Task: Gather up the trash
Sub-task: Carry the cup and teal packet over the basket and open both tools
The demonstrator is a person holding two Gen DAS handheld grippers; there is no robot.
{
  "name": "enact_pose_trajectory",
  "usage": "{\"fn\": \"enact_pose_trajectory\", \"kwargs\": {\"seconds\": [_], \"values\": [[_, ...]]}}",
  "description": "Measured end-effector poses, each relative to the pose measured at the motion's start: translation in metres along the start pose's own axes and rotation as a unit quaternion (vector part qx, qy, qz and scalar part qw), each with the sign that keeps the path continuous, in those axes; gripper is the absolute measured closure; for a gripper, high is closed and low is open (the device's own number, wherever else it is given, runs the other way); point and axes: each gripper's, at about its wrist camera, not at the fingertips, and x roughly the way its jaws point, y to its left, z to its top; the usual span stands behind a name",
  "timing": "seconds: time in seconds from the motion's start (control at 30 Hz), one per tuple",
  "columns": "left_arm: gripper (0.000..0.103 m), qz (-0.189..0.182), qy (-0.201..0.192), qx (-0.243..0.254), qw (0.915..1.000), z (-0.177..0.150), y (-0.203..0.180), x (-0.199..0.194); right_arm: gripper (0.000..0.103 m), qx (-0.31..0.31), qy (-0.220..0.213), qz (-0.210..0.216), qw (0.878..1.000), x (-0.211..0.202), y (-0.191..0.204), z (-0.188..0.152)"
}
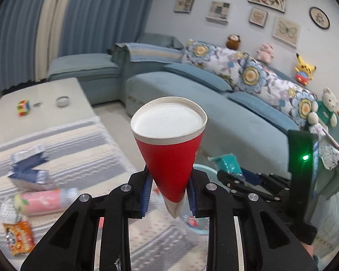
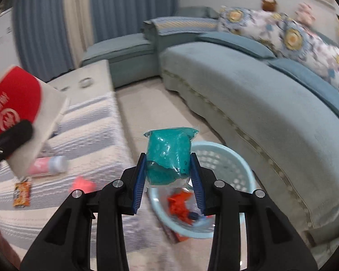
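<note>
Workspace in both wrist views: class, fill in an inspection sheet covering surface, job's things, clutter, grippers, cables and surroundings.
Surface: striped cloth over a low table.
Job's things: red paper cup, flattened at its mouth end, base facing the camera; teal packet; light blue basket on the floor, already holding orange and other scraps.
Clutter: pink bottle lying down, blue-and-white wrapper, orange snack packet, puzzle cube.
Grippers: left hand-held gripper shut on the cup; right hand-held gripper shut on the teal packet, above the basket.
Cables: nothing seen.
Surroundings: blue sofa, floral cushions, plush toys, curtains, framed pictures.
</note>
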Motion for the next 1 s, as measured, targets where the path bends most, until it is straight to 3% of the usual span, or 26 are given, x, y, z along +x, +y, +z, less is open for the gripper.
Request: {"fn": "enact_pose_trajectory", "kwargs": {"seconds": [0.23,0.53,0.6,0.67,0.73,0.8,1.0], "values": [[0.078,-0.01,0.06,0.027,0.9978,-0.014,-0.03,0.065,0.069,0.073,0.068,-0.004,0.995,0.051,-0.065,-0.028],[0.077,-0.027,0.169,0.017,0.9851,-0.06,-0.035,0.153,0.068,0.122,0.167,-0.005,0.978,0.103,-0.098,-0.061],[0.076,-0.024,0.177,0.011,0.9838,-0.067,-0.031,0.161,0.068,0.14,0.18,0.006,0.974,0.11,-0.108,-0.067],[0.063,-0.024,0.177,0.006,0.9838,-0.072,-0.028,0.165,0.066,0.15,0.188,0.0,0.971,0.115,-0.114,-0.07],[0.036,-0.024,0.173,-0.003,0.9846,-0.075,-0.023,0.165,0.063,0.156,0.187,-0.002,0.97,0.116,-0.117,-0.072],[0.033,-0.028,0.164,-0.007,0.986,-0.075,-0.022,0.162,0.053,0.157,0.182,-0.004,0.971,0.115,-0.12,-0.071],[0.033,-0.038,0.157,-0.022,0.9866,-0.072,-0.015,0.151,0.051,0.148,0.166,0.006,0.975,0.106,-0.114,-0.064]]}}
